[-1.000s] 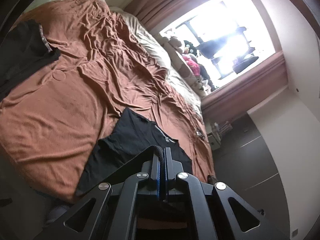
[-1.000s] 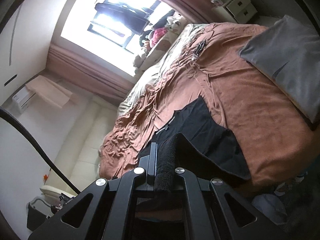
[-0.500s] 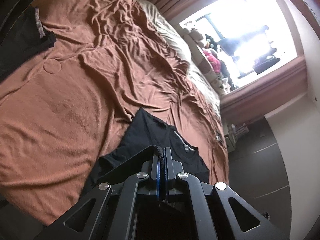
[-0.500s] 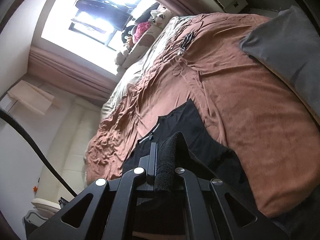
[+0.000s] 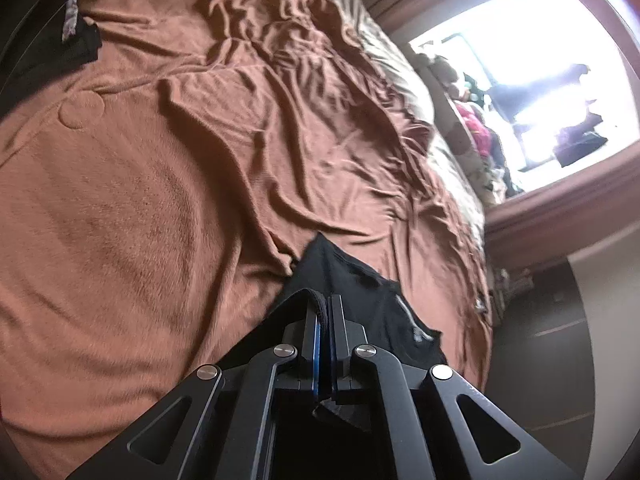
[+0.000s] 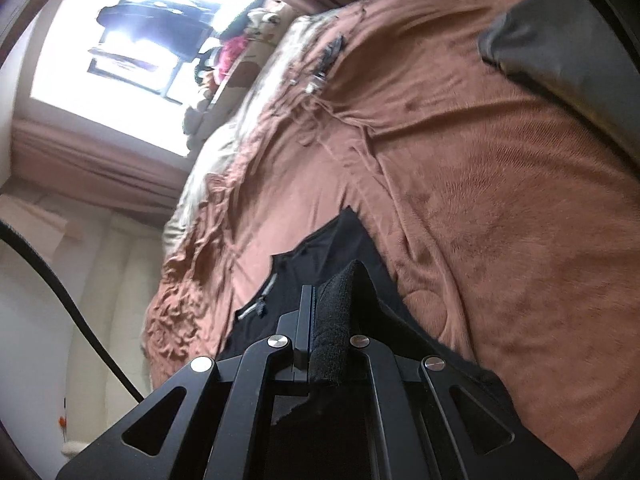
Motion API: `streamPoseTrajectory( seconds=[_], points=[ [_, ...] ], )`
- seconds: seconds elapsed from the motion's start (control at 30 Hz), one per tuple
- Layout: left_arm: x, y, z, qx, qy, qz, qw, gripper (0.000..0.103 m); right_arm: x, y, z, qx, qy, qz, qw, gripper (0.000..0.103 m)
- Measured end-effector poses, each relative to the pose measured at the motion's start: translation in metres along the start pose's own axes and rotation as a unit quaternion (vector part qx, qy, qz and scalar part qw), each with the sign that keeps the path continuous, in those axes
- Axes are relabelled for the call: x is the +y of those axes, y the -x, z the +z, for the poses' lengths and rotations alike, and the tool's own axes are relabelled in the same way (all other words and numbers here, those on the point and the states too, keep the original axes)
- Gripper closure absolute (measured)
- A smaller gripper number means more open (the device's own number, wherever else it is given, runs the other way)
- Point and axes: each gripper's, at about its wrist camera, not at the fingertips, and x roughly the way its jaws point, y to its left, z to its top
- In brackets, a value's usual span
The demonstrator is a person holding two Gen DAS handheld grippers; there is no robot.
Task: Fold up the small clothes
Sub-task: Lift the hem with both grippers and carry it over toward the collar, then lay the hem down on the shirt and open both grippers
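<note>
- Fabric is sitting clamped in both tongs: the left tongs [image 5: 323, 312] are closed on a thin dark hem of the black T-shirt [image 5: 360, 292], and the right tongs [image 6: 326, 300] are closed on a thicker bunched wad of the same black T-shirt [image 6: 340, 240].
- Holding two separate points of one edge is probably meant to keep that edge taut, so the cloth can be carried over as one straight fold line rather than sagging in the middle.
- The garment is lying on the brown blanket [image 5: 140, 220] of the bed, near its foot edge, with the gripped end lifted off the blanket and the rest resting flat.
- In both wrist views its long axis is running away from the tongs, toward the window side of the room; the collar with its pale label [image 5: 416, 324] is lying at the far end, so the held part is most likely the hem.
- Another dark garment [image 5: 76, 40] is lying well apart at the left view's far corner, and a grey cushion [image 6: 560, 40] is sitting at the blanket's edge in the right view.
</note>
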Motion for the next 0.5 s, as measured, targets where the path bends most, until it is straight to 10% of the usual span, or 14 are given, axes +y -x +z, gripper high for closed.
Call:
streamPoseTrajectory(
  seconds=[0.5],
  points=[
    [0.003, -0.068, 0.025, -0.016, 0.019, 0.06, 0.9979, 0.1, 0.005, -0.063, 0.031, 0.015, -0.03, -0.053, 0.998, 0.102]
  ],
)
